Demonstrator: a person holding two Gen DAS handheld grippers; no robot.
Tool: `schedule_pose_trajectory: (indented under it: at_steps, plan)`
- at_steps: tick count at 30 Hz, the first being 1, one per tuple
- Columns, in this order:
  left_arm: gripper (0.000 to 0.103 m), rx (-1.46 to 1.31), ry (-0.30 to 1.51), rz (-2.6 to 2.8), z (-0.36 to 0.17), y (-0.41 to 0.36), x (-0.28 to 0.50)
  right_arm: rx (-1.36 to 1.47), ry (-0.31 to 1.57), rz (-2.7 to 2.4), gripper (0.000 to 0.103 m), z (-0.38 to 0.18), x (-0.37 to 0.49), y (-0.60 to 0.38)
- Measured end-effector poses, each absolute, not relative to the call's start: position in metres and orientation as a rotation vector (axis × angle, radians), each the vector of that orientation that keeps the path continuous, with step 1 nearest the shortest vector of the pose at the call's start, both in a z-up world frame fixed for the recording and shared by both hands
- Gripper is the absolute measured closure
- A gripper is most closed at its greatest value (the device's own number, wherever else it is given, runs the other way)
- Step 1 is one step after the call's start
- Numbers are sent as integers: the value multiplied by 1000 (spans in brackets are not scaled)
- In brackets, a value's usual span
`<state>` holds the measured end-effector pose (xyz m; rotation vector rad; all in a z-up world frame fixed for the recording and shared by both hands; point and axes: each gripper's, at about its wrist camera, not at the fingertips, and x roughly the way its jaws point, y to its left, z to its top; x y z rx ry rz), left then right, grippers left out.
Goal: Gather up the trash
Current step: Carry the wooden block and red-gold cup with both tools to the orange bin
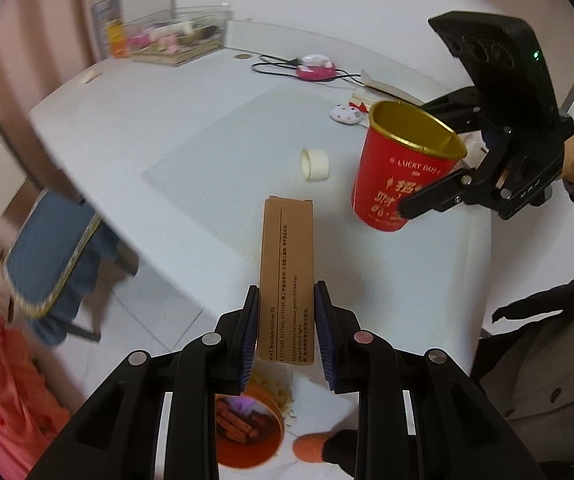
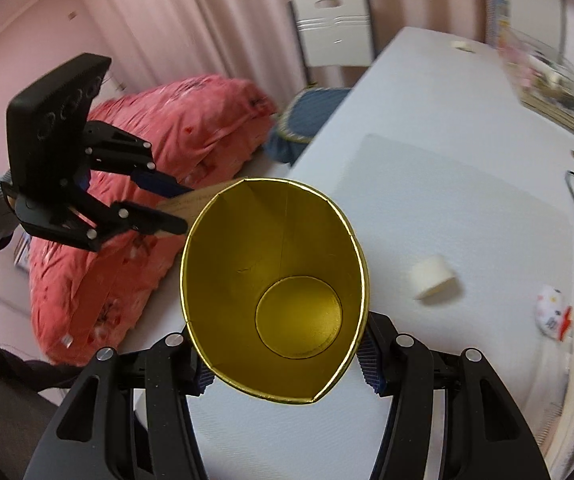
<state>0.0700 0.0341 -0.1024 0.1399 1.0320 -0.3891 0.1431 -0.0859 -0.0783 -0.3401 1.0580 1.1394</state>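
Observation:
My left gripper [image 1: 287,336] is shut on a long brown cardboard box [image 1: 287,264] and holds it upright over the white table's near edge. In the right wrist view the left gripper [image 2: 183,208] shows at the left with the box [image 2: 195,202] between its fingers. My right gripper [image 2: 283,364] is shut on a red paper cup with a gold inside [image 2: 283,280], squeezed oval, held above the table. In the left wrist view the cup [image 1: 403,168] hangs tilted in the right gripper [image 1: 419,196]. A small white tape roll [image 1: 314,165] lies on the table mat; it also shows in the right wrist view [image 2: 435,278].
An orange bin [image 1: 247,432] with trash stands on the floor below my left gripper. A pink round device with cable [image 1: 315,69], a small white toy [image 1: 345,114] and books lie at the table's far side. A blue-cushioned chair [image 1: 53,256] stands left. A pink quilt [image 2: 147,184] lies beyond the table.

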Motion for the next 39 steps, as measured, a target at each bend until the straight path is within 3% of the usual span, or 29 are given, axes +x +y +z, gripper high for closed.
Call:
schedule_pose_trajectory:
  at_steps: [19, 39]
  plan:
    - [74, -123, 1071, -65, -143, 132, -73, -472, 1122, 1421, 47, -120, 20, 92]
    - [72, -248, 1154, -54, -265, 202, -59, -500, 1267, 1322, 47, -210, -6, 158]
